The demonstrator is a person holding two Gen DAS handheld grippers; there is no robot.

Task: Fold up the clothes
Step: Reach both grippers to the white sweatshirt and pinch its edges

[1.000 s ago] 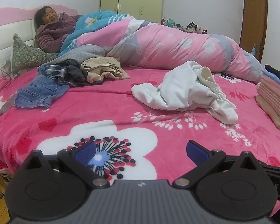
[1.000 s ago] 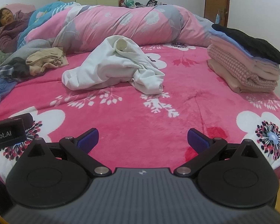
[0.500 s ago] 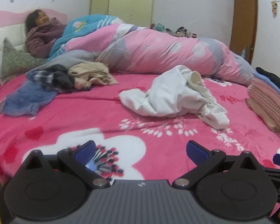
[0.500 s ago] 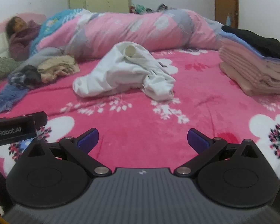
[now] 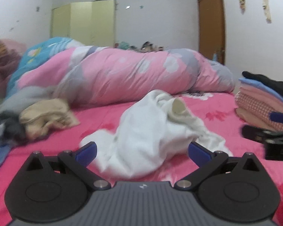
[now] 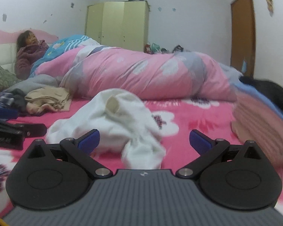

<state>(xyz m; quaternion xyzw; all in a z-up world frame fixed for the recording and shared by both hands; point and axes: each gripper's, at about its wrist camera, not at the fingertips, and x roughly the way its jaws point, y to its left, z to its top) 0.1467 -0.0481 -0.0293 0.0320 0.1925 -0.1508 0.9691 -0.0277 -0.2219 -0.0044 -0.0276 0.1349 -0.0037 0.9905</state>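
Note:
A crumpled white garment (image 5: 151, 131) lies in a heap on the pink flowered bed (image 5: 96, 116). My left gripper (image 5: 142, 151) is open, low over the bed, with the garment's near edge between its blue fingertips. In the right wrist view the same white garment (image 6: 118, 120) sits just ahead of my open right gripper (image 6: 144, 141), a loose end hanging between its fingers. Each gripper shows in the other's view: the right gripper (image 5: 269, 131) at the right edge, the left gripper (image 6: 13, 128) at the left edge. Neither holds anything.
A pile of unfolded clothes (image 5: 45, 116) lies at the left. A stack of folded clothes (image 5: 262, 101) stands at the right. A rolled pink quilt (image 5: 132, 75) runs across the back, with a person (image 6: 30, 54) lying at the headboard. A wardrobe (image 6: 117, 26) and door (image 6: 243, 33) stand behind.
Both grippers have dropped lower and moved forward to the white garment, which now fills the space between their fingers. Both stayed open. The garment has not been lifted.

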